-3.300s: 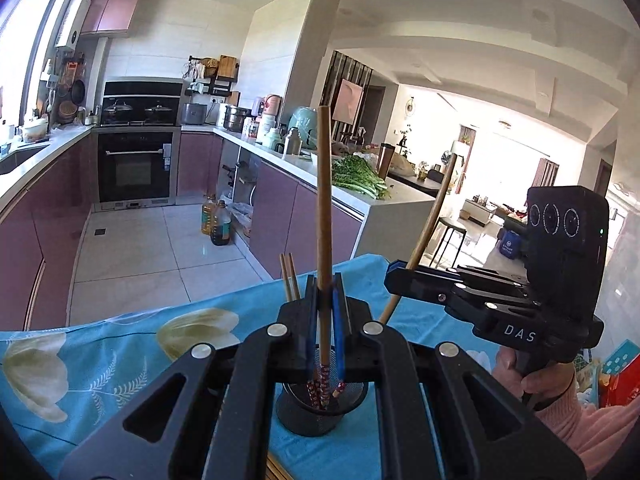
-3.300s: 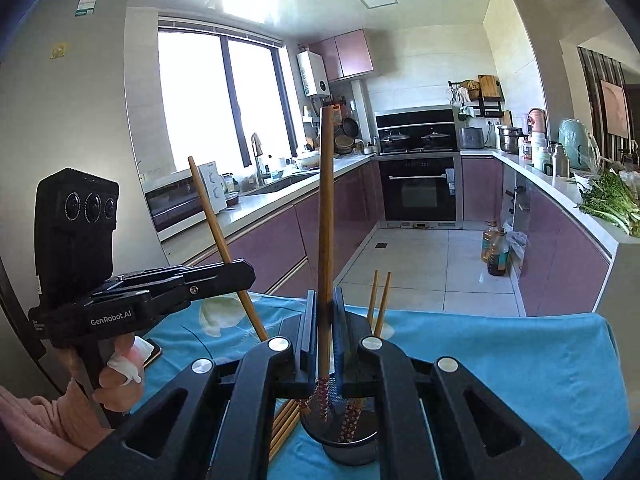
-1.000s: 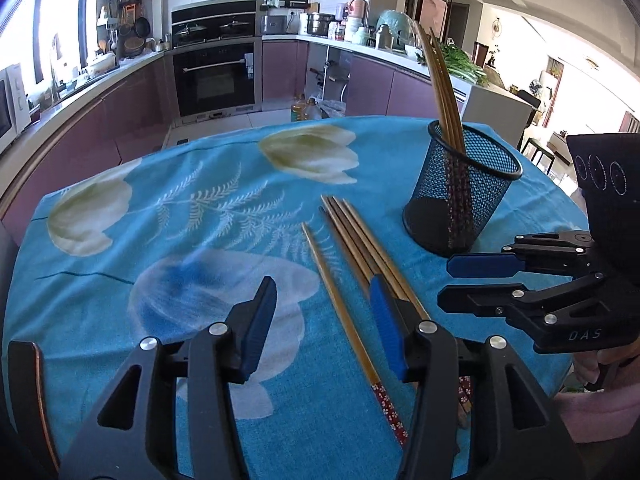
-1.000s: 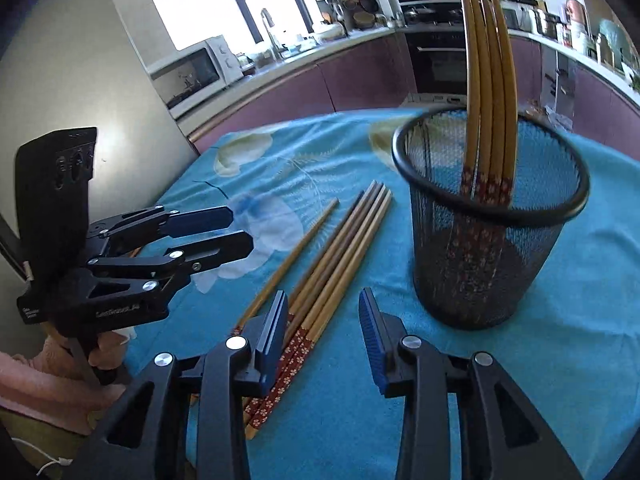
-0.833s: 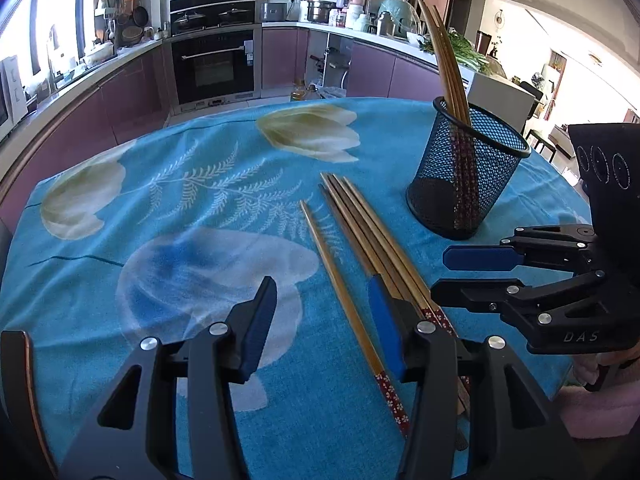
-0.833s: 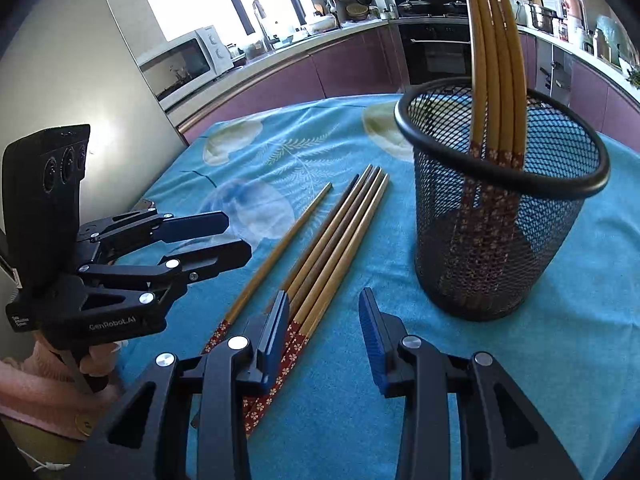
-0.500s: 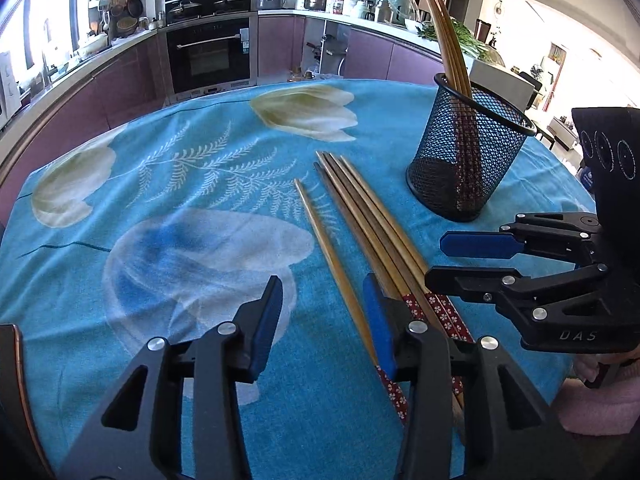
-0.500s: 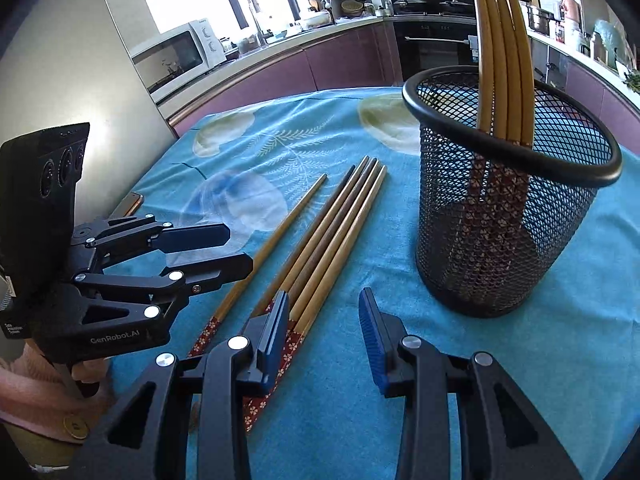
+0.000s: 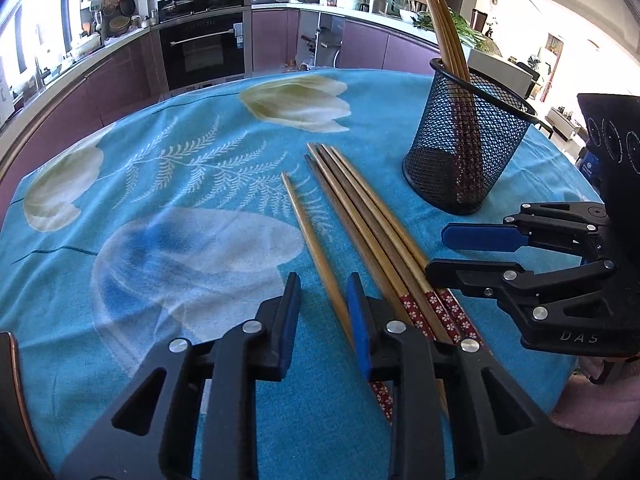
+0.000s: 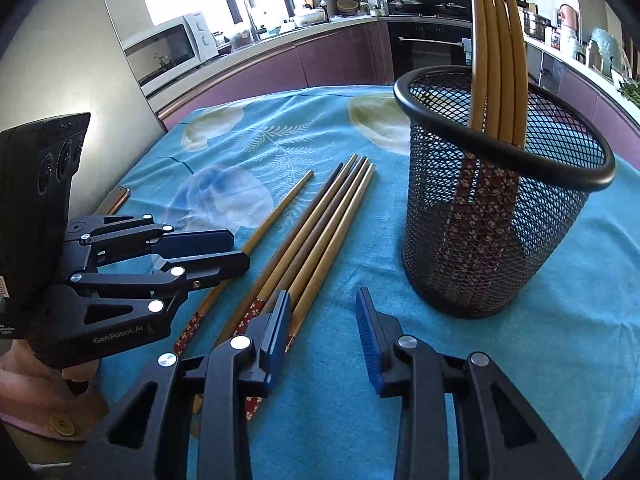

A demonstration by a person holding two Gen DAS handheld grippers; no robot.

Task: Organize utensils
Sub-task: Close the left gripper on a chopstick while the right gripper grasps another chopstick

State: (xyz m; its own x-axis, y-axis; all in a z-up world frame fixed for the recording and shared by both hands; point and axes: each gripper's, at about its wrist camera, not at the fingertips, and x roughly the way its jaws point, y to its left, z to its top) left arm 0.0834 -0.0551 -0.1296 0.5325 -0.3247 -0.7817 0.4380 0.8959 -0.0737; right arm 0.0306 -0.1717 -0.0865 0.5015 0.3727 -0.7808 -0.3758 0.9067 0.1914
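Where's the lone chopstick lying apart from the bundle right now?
In the left wrist view the single chopstick lies on the blue tablecloth just left of the four-chopstick bundle, its patterned end running between the closing left gripper fingers.

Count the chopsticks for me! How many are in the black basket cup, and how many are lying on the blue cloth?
Chopsticks standing in the mesh cup: 4
Chopsticks in the bunch on the tablecloth: 4
Single chopstick lying apart: 1
Total: 9 chopsticks
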